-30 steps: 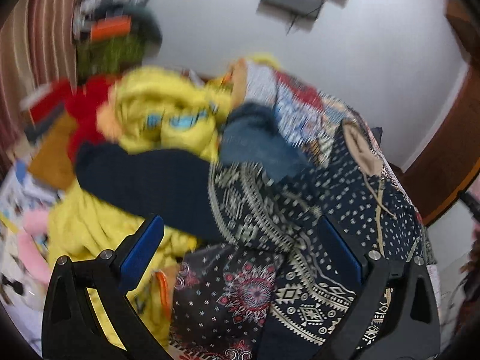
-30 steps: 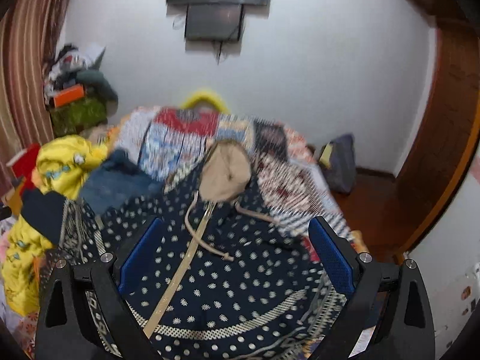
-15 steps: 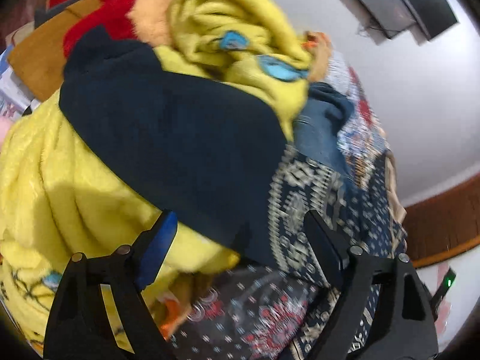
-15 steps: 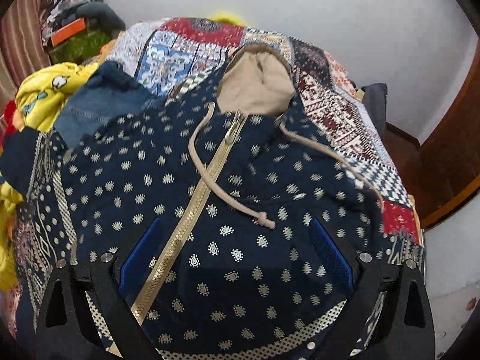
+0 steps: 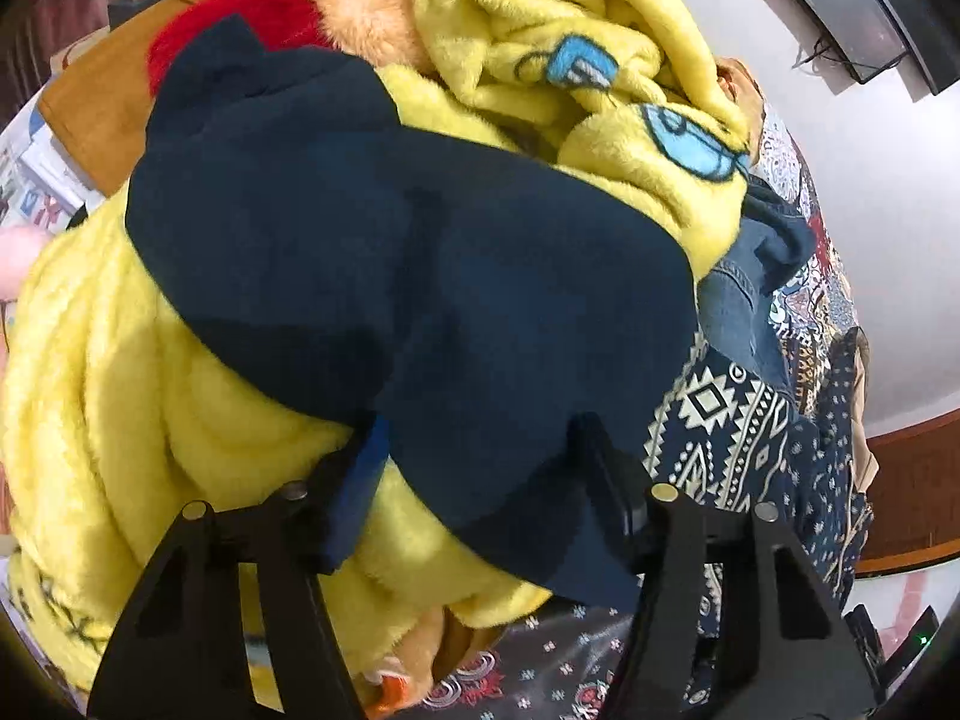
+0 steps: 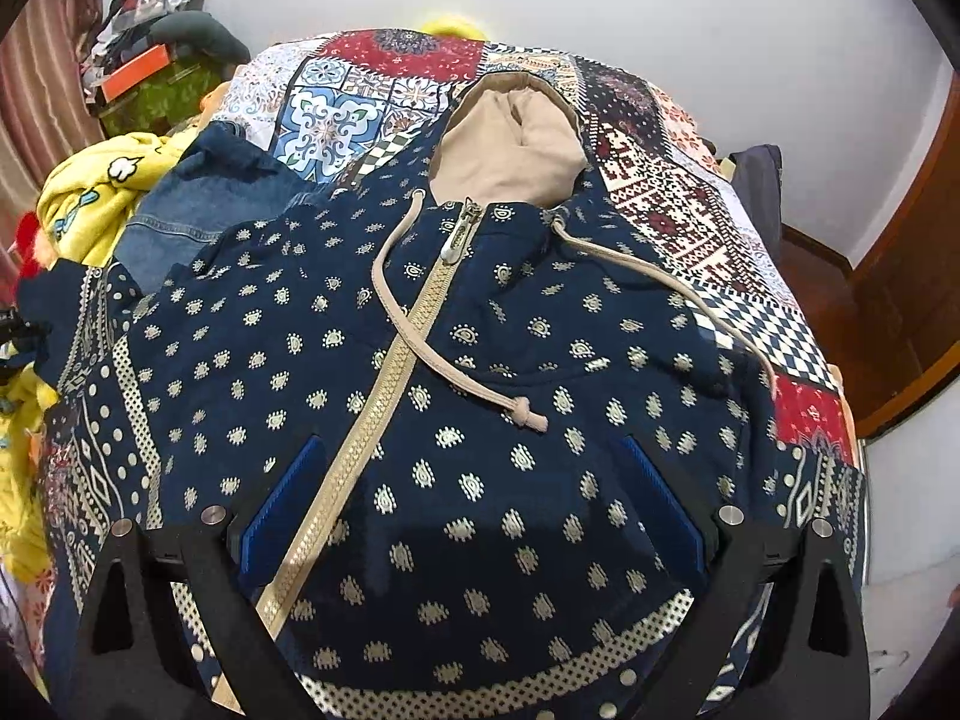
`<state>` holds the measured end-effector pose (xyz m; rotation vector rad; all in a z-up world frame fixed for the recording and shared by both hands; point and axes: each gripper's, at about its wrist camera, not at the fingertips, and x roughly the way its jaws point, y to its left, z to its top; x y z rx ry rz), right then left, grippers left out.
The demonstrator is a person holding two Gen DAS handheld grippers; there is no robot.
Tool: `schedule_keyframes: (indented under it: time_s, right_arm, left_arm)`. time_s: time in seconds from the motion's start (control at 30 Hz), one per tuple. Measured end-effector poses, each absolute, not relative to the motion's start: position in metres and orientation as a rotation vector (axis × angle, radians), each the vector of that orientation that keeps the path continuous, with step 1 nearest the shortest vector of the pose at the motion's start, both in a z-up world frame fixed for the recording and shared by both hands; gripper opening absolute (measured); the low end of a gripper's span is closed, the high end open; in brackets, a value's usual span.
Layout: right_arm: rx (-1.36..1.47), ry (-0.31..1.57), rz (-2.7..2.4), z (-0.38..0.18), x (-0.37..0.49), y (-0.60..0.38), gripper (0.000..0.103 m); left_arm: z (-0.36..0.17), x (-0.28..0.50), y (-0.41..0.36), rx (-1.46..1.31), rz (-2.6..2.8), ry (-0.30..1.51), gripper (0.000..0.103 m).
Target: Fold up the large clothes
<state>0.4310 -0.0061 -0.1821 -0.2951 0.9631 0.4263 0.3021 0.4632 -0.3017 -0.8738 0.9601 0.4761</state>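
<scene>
1. Presently, hooded jacket (image 6: 480,360) lies flat on bed (image 6: 690,222).
2. Left gripper (image 5: 480,468) fingers closing around its dark sleeve (image 5: 390,276); may pinch yellow blanket (image 5: 150,390).
3. Right gripper (image 6: 474,510) fingers wide, empty.

A navy hoodie (image 6: 480,390) with small cream motifs lies face up, spread across a bed. Its beige zipper (image 6: 384,396) is closed, the beige-lined hood (image 6: 510,150) lies flat at the top, and beige drawstrings (image 6: 444,366) trail over the chest. Its plain navy sleeve end (image 5: 420,276) drapes over yellow fleece.
</scene>
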Motion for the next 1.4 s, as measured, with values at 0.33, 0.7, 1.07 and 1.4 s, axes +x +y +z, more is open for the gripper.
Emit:
schedule_keyframes:
  time_s: [0.33,0.7,1.07,1.4]
  right_arm:
    - [-0.315,0.925,0.437,-0.173,0.415,-0.020,0.097]
    - [-0.268,0.977,0.426,-0.180,0.420,-0.028,0.097]
    - [-0.258,0.940,0.458,-0.156,0.402,-0.037,0.097]
    - [-0.288,0.850,0.474,-0.124,0.380,-0.060,0.097]
  left_arm:
    - [-0.312,0.279,0.468,-0.999,0.452,0.923,0.062]
    - [-0.250,0.323,0.438,-0.481,0.640,0.891,0.011]
    - [-0.132,0.356,0.329,-0.290,0.380,0.657,0.004]
    - [-0.110,0.404,0.178,-0.217,0.034,0.677,0.004]
